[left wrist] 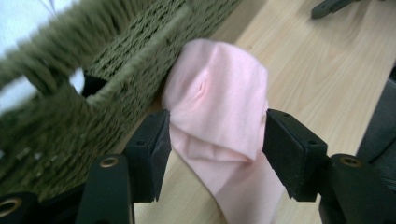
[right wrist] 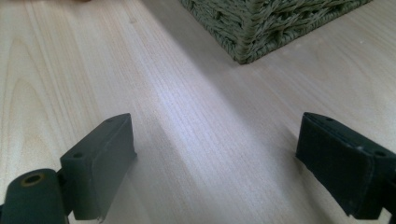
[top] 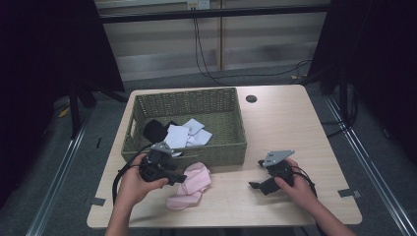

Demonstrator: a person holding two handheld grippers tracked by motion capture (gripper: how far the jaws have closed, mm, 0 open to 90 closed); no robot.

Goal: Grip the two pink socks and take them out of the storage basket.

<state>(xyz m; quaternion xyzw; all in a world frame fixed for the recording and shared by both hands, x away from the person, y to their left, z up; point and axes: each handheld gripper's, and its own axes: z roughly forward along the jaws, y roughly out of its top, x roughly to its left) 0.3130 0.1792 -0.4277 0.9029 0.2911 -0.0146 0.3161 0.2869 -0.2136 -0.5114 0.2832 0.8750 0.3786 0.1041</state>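
Two grippers at the table (top: 275,123): left gripper (left wrist: 215,140) spread around a pink sock (left wrist: 219,98) beside the basket (left wrist: 135,51), right gripper (right wrist: 215,163) spread, empty

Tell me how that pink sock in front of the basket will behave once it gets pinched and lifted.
The pink sock lies folded and creased on the table, so it will probably sag and unfold when lifted. It looks like thin knit cloth, so likely light. The left gripper has open jaws either side of it; soft fabric should compress between them rather than slip.

Dim high view with black edges; the basket (left wrist: 70,107) blurs close up, soft shadows crossing the table (right wrist: 196,116).
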